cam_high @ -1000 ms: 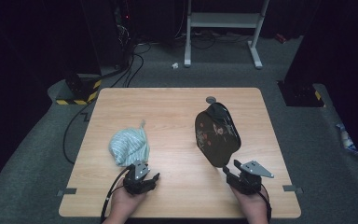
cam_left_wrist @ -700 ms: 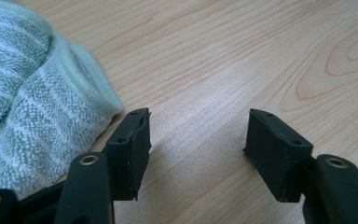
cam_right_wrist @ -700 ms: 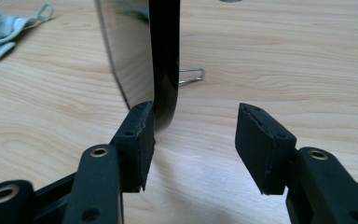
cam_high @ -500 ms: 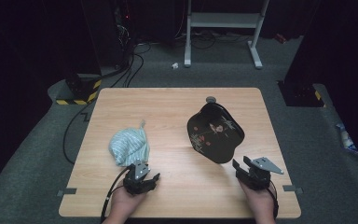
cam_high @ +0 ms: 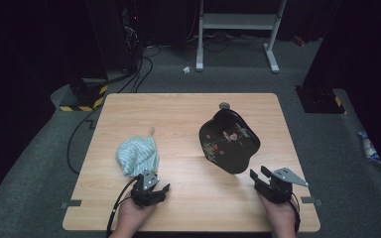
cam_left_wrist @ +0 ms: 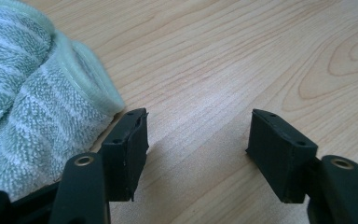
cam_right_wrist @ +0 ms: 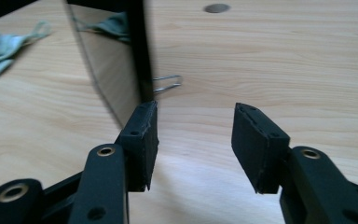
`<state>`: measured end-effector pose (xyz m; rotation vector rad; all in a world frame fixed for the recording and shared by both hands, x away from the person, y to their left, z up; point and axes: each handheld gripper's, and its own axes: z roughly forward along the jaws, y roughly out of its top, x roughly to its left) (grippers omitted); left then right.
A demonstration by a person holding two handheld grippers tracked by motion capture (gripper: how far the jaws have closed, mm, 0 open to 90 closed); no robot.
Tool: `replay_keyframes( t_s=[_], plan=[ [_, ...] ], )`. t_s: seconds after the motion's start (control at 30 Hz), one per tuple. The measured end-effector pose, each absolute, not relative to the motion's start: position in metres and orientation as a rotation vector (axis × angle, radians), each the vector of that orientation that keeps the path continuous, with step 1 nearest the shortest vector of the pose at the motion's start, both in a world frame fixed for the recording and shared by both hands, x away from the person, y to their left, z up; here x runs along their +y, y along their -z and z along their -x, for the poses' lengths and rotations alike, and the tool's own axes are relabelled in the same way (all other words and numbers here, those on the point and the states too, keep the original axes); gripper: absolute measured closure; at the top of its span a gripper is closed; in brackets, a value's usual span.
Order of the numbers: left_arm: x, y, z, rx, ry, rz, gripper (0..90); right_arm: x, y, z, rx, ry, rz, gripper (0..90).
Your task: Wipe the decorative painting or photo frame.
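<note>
A crumpled green-and-white striped towel (cam_high: pixel 138 154) lies on the left half of the wooden table (cam_high: pixel 178 114). My left gripper (cam_high: pixel 158 184) rests just in front of it, open, and in the left gripper view the towel (cam_left_wrist: pixel 28 93) touches the left jaw while the gap of the gripper (cam_left_wrist: pixel 198 135) holds nothing. An oval black-framed mirror (cam_high: pixel 228 141) stands tilted on the right half. My right gripper (cam_high: pixel 258 172) is open, close to its near edge. In the right gripper view the mirror (cam_right_wrist: pixel 116 70) stands on a wire foot (cam_right_wrist: pixel 168 83) just beyond the gripper (cam_right_wrist: pixel 196 126).
A small grey disc (cam_high: pixel 224 105) sits on the table behind the mirror. Bare wood lies between the towel and the mirror. Around the table are dark carpet, cables, a white stand (cam_high: pixel 238 22) at the back and a yellow-black striped block (cam_high: pixel 82 101).
The mirror has turned and now shows a broader face. My right gripper has drawn back to the right, away from its lower edge. The left gripper and the towel have stayed put.
</note>
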<state>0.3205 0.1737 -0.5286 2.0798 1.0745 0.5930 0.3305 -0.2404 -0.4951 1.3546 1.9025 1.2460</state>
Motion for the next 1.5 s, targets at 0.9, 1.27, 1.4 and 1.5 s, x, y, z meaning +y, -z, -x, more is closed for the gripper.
replay_keyframes(
  t_s=[0.9,1.27,1.4,1.5],
  plan=[
    [0.173,0.529,-0.320,1.079,-0.608,-2.078,38.0,-0.222,0.501,-0.376,1.877,-1.199,-1.367,58.7],
    [0.174,0.529,-0.318,1.086,-0.609,-2.074,37.7,-0.220,0.502,-0.384,1.868,-1.193,-1.371,58.0],
    [0.173,0.529,-0.318,1.085,-0.609,-2.076,37.7,-0.221,0.503,-0.385,1.859,-1.194,-1.381,58.0],
    [0.173,0.529,-0.318,1.084,-0.615,-2.077,37.6,-0.221,0.504,-0.386,1.861,-1.194,-1.385,57.3]
  ],
)
